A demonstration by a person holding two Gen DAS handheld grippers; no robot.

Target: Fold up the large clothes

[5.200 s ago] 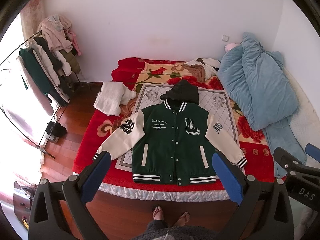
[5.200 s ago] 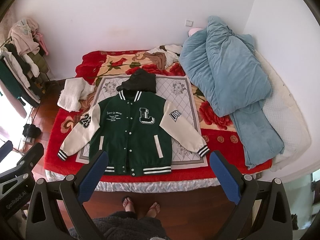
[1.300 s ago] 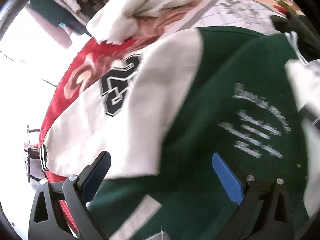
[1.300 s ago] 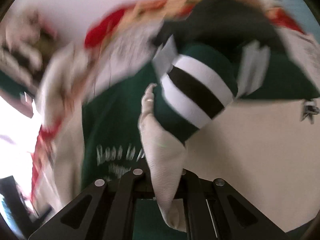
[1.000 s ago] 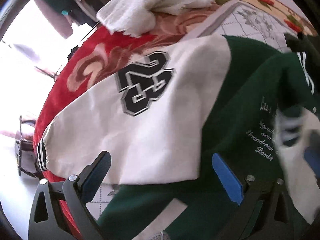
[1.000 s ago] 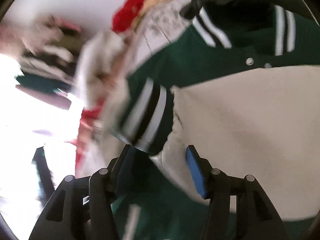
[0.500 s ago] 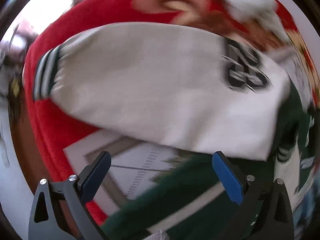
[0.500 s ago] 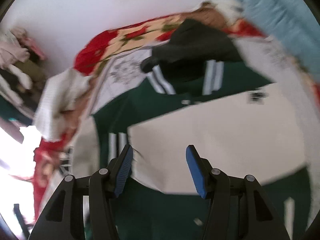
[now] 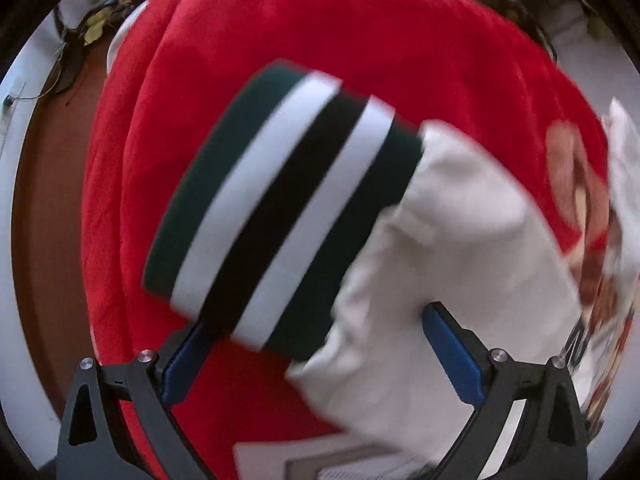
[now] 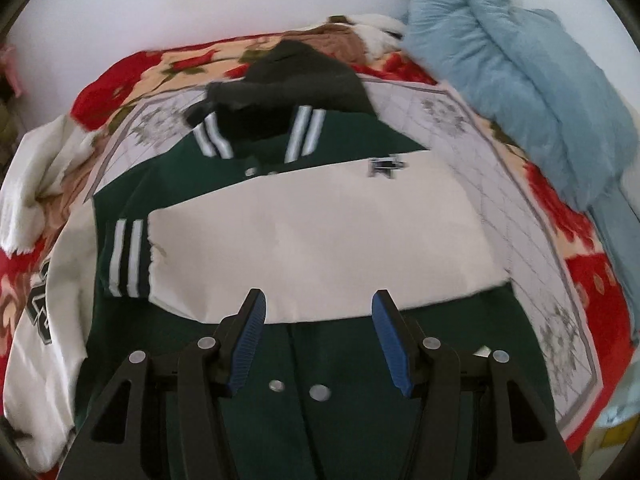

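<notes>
Dark green varsity jacket (image 10: 360, 400) with cream sleeves (image 10: 320, 240); black hood (image 10: 300, 76) seen upper centre of the right wrist view. Sleeve cuff (image 9: 280, 208) banded green, white, black, white, green, centre of the left wrist view. Black-and-white number patch (image 10: 38, 300) noted at the left edge. Red plush blanket (image 9: 360, 40) patterned with red roses on beige. Grey-white quilted mat (image 10: 520, 208) carries grey floral motifs. Light blue duvet (image 10: 520, 60) plain, upper right. Finger pads (image 10: 248, 336) blue on black.

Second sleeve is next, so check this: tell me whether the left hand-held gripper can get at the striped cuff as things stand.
Probably yes. The left hand-held gripper is open just above the striped cuff, which lies flat on the red blanket with nothing over it; the cuff's near edge already sits between the blue fingers.
</notes>
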